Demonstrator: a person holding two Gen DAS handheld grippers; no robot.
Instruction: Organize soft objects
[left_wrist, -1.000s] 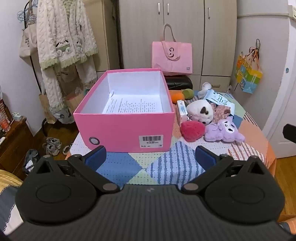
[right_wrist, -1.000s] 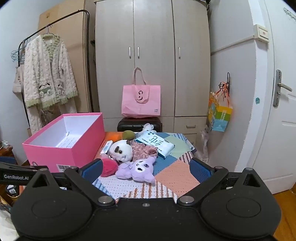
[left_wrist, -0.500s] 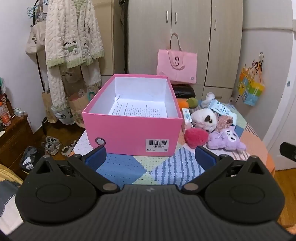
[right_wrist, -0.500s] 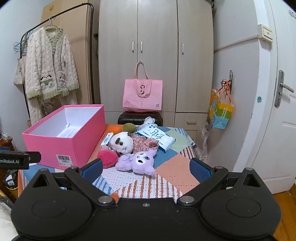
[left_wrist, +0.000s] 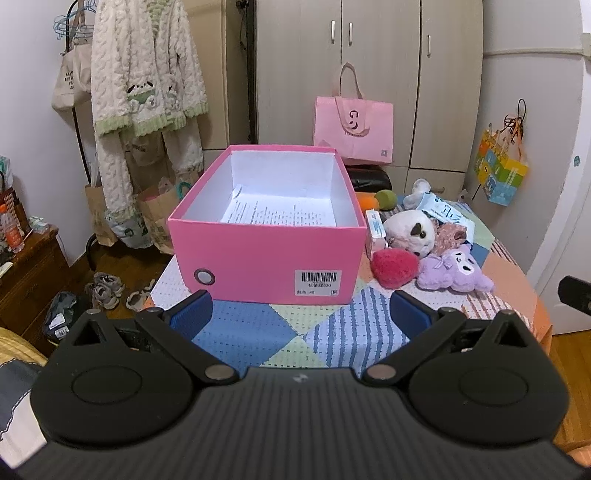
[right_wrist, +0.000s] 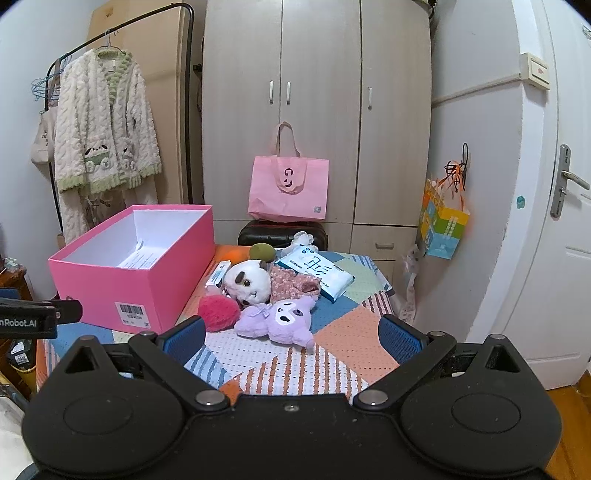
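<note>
An open pink box (left_wrist: 266, 254) (right_wrist: 122, 284) with a printed sheet inside stands on the patchwork-covered table (left_wrist: 258, 332). To its right lies a heap of soft toys: a red fluffy heart (left_wrist: 393, 267) (right_wrist: 218, 312), a purple plush (left_wrist: 456, 271) (right_wrist: 280, 321), a white plush with a dark eye patch (left_wrist: 412, 230) (right_wrist: 247, 282), floral cloth (right_wrist: 293, 284), a green ball (right_wrist: 262, 252) and an orange one (left_wrist: 367, 202). My left gripper (left_wrist: 301, 314) hangs open in front of the box. My right gripper (right_wrist: 291, 334) is open before the purple plush. Both hold nothing.
A wipes pack (right_wrist: 316, 271) and a small carton (right_wrist: 218, 273) lie among the toys. Behind the table stand a black case (right_wrist: 282, 234), a pink tote (right_wrist: 288, 188) and wardrobes. A fleece robe (left_wrist: 144, 81) hangs left; a door (right_wrist: 557, 229) is right; shoes (left_wrist: 107, 290) lie on the floor.
Both grippers have drawn back and risen a little, so the box and toys look smaller and farther away. Both stay open and nothing on the table has moved.
</note>
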